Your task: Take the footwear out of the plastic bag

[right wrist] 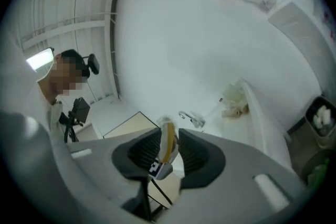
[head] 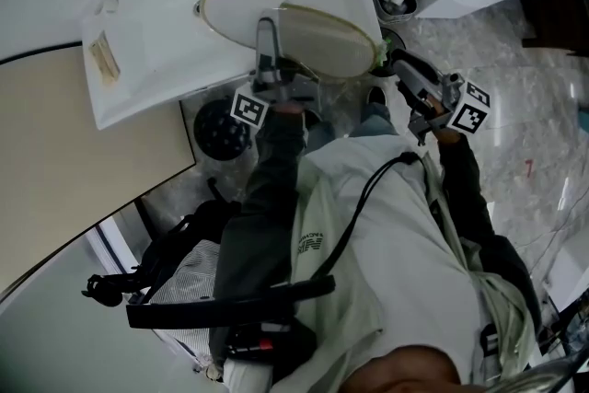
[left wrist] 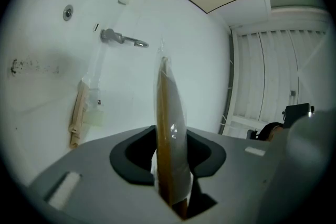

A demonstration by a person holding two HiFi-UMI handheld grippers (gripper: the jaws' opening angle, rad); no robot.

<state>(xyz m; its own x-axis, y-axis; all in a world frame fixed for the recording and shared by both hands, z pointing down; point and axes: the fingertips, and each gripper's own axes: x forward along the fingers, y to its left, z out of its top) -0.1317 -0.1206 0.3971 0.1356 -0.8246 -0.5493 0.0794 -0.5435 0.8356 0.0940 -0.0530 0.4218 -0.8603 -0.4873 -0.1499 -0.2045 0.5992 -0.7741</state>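
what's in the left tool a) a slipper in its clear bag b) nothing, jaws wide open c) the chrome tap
a: the left tool is shut on the bagged slipper, which stands edge-on between its jaws.

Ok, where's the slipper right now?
Head view, upper centre: slipper over the white surface edge, clamped in the left gripper, right gripper at its right end.

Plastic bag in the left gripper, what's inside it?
A flat slipper, white with a tan edge, shows through the clear plastic bag that the left gripper grips. Its bottom end is covered by the jaws.
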